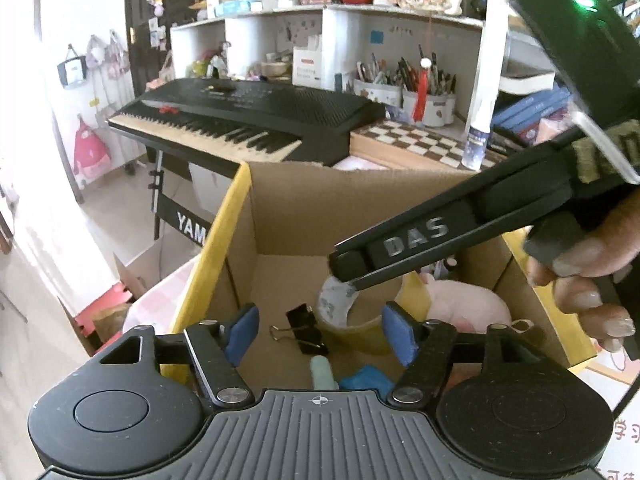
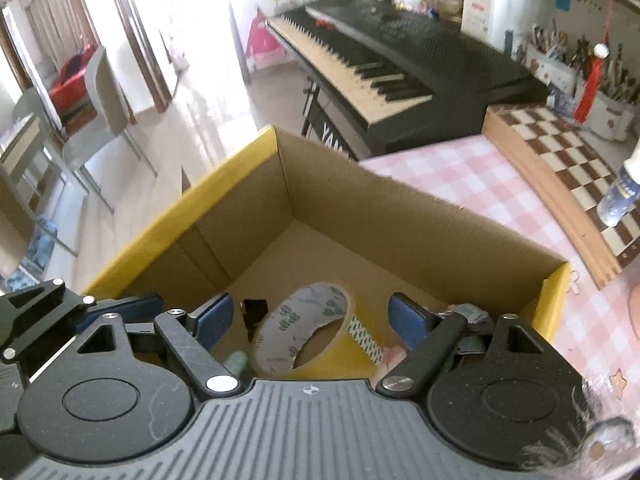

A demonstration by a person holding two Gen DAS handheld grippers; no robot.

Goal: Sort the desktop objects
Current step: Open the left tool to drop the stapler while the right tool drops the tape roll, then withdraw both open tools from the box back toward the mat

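Observation:
An open cardboard box (image 1: 280,216) with yellow outer sides stands on the pink checked tablecloth; it also shows in the right wrist view (image 2: 360,216). Inside lie a roll of yellow tape (image 2: 304,328), a black binder clip (image 1: 306,330), a pink plush toy (image 1: 468,304), a pale green tube (image 1: 322,372) and a blue item (image 1: 366,378). My left gripper (image 1: 320,332) is open and empty above the box. My right gripper (image 2: 310,320) is open and empty, its fingers either side of the tape roll. Its body (image 1: 460,236) crosses the left wrist view from the right.
A black keyboard (image 1: 248,120) stands behind the box. A wooden chessboard (image 2: 568,172) lies at the back right with a small bottle (image 2: 618,196) on it. Pen holders (image 1: 424,96) and shelves line the back. A grey chair (image 2: 100,120) stands on the floor at left.

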